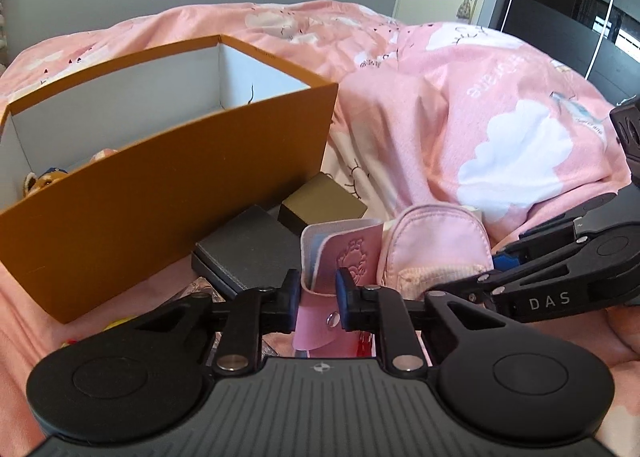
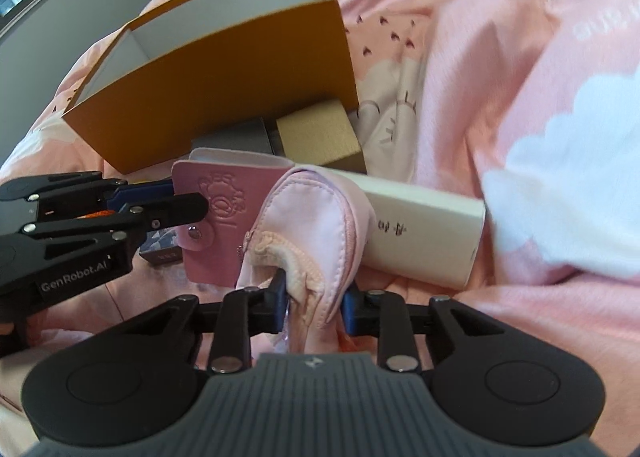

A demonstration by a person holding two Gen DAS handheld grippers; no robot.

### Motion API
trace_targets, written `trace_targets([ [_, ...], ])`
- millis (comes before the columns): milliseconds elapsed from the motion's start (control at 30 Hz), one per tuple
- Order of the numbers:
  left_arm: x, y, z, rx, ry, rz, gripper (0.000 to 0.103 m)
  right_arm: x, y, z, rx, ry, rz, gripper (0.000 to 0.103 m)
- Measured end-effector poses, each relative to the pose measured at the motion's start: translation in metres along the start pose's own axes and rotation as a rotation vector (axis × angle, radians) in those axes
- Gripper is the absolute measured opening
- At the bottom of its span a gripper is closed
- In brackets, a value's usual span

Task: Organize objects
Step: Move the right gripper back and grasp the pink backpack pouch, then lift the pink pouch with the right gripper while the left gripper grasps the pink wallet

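At the bottom centre of the left wrist view, the left tongs (image 1: 317,297) are closed on the lower flap of a pink card wallet (image 1: 340,257); the grip sits low, near the snap, so the wallet could swing or slide free when lifted. In the right wrist view the right tongs (image 2: 314,299) pinch a pale pink zip pouch (image 2: 312,225) by its soft open mouth; the fabric could slip out, or anything inside could spill. Both items touch, so raising one may drag the other. Farther up, an orange box (image 1: 168,193) stands open on the bed (image 1: 460,117); its near wall could catch either load.
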State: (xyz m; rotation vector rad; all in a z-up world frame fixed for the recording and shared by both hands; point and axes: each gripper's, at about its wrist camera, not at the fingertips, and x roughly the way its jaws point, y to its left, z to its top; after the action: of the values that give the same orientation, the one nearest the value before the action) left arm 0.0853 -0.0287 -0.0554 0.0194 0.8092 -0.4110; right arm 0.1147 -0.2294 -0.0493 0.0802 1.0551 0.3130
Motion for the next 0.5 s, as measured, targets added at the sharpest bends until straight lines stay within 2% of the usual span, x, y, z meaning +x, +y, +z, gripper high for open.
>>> trace_targets([
  [167,-0.015,-0.004,0.003,0.009,-0.031,0.009,0.016,-0.018,0.01,0.004,-0.095,-0.071,-0.06,0.025],
  [500,-0.057,0.012,0.015,-0.09,-0.13,0.006,0.014,-0.044,0.026,0.029,-0.208,-0.152,-0.06,0.025],
])
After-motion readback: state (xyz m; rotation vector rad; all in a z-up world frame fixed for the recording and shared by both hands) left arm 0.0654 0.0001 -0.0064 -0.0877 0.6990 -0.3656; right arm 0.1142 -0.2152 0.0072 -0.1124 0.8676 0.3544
